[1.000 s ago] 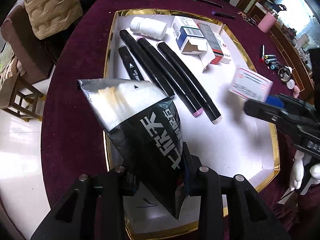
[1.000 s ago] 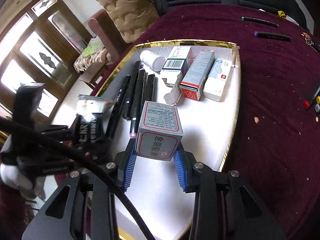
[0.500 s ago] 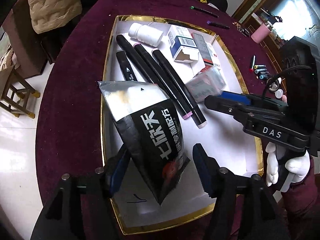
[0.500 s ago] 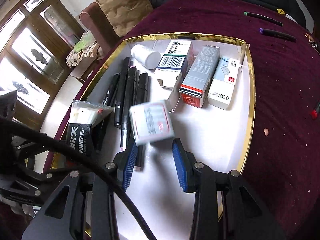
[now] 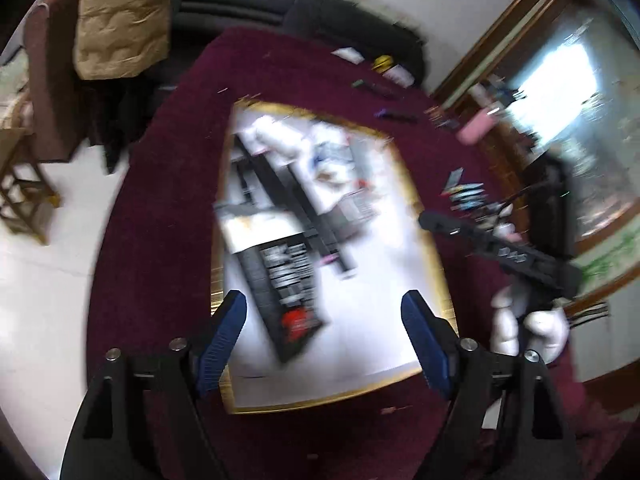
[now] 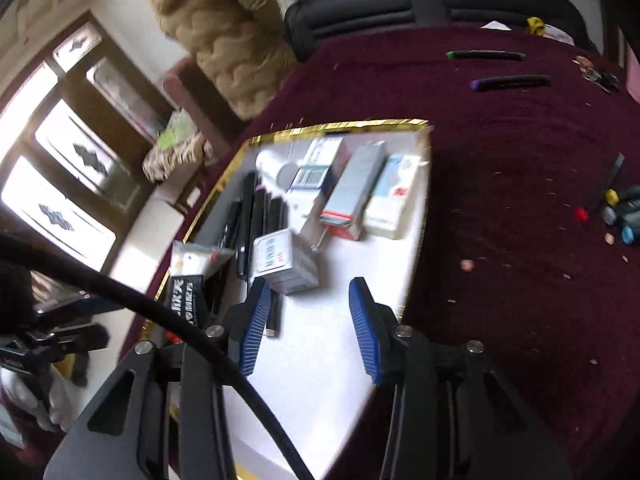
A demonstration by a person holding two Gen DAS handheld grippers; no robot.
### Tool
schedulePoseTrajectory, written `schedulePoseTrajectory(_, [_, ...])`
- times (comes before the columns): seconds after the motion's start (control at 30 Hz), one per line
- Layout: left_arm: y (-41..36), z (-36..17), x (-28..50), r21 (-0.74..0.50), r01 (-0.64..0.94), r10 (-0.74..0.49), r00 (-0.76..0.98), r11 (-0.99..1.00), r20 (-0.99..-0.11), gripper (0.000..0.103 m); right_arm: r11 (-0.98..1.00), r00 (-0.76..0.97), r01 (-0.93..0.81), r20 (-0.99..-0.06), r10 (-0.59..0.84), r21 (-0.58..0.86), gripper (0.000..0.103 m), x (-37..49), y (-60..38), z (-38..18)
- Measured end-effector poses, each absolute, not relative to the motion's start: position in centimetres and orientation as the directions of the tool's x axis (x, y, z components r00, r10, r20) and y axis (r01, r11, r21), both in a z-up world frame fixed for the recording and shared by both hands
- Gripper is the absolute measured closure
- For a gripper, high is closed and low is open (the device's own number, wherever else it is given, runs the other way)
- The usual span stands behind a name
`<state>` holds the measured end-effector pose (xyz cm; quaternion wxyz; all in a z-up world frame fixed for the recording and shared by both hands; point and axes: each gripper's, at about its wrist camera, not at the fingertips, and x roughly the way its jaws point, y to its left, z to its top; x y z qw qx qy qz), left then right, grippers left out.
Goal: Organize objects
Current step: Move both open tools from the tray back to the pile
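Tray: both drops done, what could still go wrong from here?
1. The small box sits partly on the markers, so it may tip or slide.
2. The right gripper is opening, empty, close behind that box; a careless pull-back might nudge it.
3. The pouch lies near the tray edge and overlaps the markers.

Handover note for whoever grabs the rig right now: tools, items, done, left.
Left tool: jaws opening, nothing between them; it is above the black foil pouch, which lies in the gold-rimmed tray.
Right tool: jaws opening, empty; the small pink-edged box sits in the tray just ahead of it, partly on the black markers.
Done: pouch, markers, white bottle and four boxes are in the tray.
Left: the green-capped marker and purple-capped marker on the maroon cloth, plus the cluster of small coloured markers at the right edge.
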<state>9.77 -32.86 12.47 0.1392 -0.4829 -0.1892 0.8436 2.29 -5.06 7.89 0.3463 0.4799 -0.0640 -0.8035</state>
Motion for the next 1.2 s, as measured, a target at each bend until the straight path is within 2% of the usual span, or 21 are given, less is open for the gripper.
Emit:
schedulePoseTrajectory(0.13, [-31.0, 14.2, 10.0, -0.602, -0.183, 0.591, -0.542, -0.777, -0.597, 0.027, -0.747, -0.336, 0.457, -0.684, -0.648, 0.483, 0.063, 2.7, -0.7, 9.8])
schedulePoseTrajectory(0.2, [-29.6, 14.7, 9.7, -0.647, -0.231, 0.645, -0.554, -0.727, -0.527, 0.010, -0.740, -0.363, 0.448, -0.655, -0.663, 0.501, 0.063, 3.1, 1.5, 11.2])
schedulePoseTrajectory(0.27, [-27.6, 14.9, 9.2, -0.680, -0.291, 0.699, -0.552, -0.673, -0.455, 0.003, -0.755, -0.431, 0.444, -0.624, -0.652, 0.482, 0.063, 3.9, 4.4, 13.2])
schedulePoseTrajectory(0.3, [-26.6, 15.0, 8.9, -0.690, -0.316, 0.717, -0.554, -0.652, -0.424, 0.003, -0.763, -0.463, 0.441, -0.609, -0.644, 0.472, 0.059, 4.3, 5.6, 14.0])
schedulePoseTrajectory(0.33, [-25.5, 14.9, 8.7, -0.698, -0.334, 0.731, -0.556, -0.633, -0.397, 0.002, -0.774, -0.498, 0.437, -0.593, -0.633, 0.458, 0.049, 4.5, 6.6, 15.0])
schedulePoseTrajectory(0.37, [-24.1, 14.7, 8.1, -0.714, -0.359, 0.757, -0.544, -0.600, -0.363, 0.002, -0.792, -0.549, 0.425, -0.571, -0.610, 0.438, 0.044, 5.3, 8.1, 16.1])
schedulePoseTrajectory(0.43, [-22.0, 14.3, 7.0, -0.744, -0.376, 0.793, -0.512, -0.552, -0.330, 0.002, -0.811, -0.632, 0.392, -0.513, -0.581, 0.434, 0.025, 6.4, 11.4, 17.6])
schedulePoseTrajectory(0.5, [-19.3, 13.6, 5.6, -0.761, -0.383, 0.820, -0.468, -0.523, -0.329, 0.002, -0.764, -0.661, 0.382, -0.425, -0.619, 0.520, 0.019, 6.7, 14.9, 18.0])
schedulePoseTrajectory(0.53, [-17.9, 13.3, 5.0, -0.761, -0.379, 0.823, -0.449, -0.527, -0.347, 0.002, -0.728, -0.661, 0.372, -0.386, -0.643, 0.576, 0.019, 6.5, 16.8, 17.7])
schedulePoseTrajectory(0.6, [-15.7, 12.6, 4.1, -0.764, -0.365, 0.827, -0.416, -0.532, -0.377, 0.002, -0.694, -0.634, 0.336, -0.392, -0.666, 0.636, 0.019, 5.4, 19.0, 16.5])
schedulePoseTrajectory(0.73, [-12.3, 11.8, 3.6, -0.762, -0.362, 0.835, -0.359, -0.536, -0.417, 0.002, -0.729, -0.594, 0.191, -0.514, -0.619, 0.657, 0.020, 2.2, 22.9, 13.2])
schedulePoseTrajectory(0.8, [-11.6, 11.4, 4.2, -0.767, -0.373, 0.846, -0.336, -0.522, -0.413, 0.002, -0.765, -0.572, 0.139, -0.580, -0.580, 0.628, 0.020, 0.3, 24.1, 11.6])
schedulePoseTrajectory(0.87, [-11.1, 11.0, 4.5, -0.768, -0.370, 0.846, -0.330, -0.524, -0.418, 0.002, -0.835, -0.571, 0.112, -0.653, -0.498, 0.539, 0.020, -1.0, 24.6, 10.6])
schedulePoseTrajectory(0.97, [-11.2, 10.5, 5.1, -0.763, -0.351, 0.833, -0.336, -0.543, -0.438, 0.002, -0.902, -0.567, 0.137, -0.714, -0.411, 0.410, 0.023, -2.8, 23.0, 9.8])
schedulePoseTrajectory(1.07, [-11.6, 10.1, 5.0, -0.752, -0.325, 0.812, -0.348, -0.573, -0.469, 0.002, -0.943, -0.576, 0.174, -0.747, -0.332, 0.285, 0.031, -4.2, 20.3, 9.3])
schedulePoseTrajectory(1.13, [-11.9, 9.8, 5.0, -0.746, -0.310, 0.800, -0.353, -0.589, -0.485, 0.002, -0.962, -0.576, 0.198, -0.772, -0.270, 0.188, 0.046, -5.5, 18.1, 8.4])
schedulePoseTrajectory(1.2, [-12.0, 9.9, 4.8, -0.731, -0.302, 0.782, -0.366, -0.612, -0.504, 0.002, -0.966, -0.554, 0.210, -0.796, -0.245, 0.152, 0.057, -6.0, 17.3, 7.3])
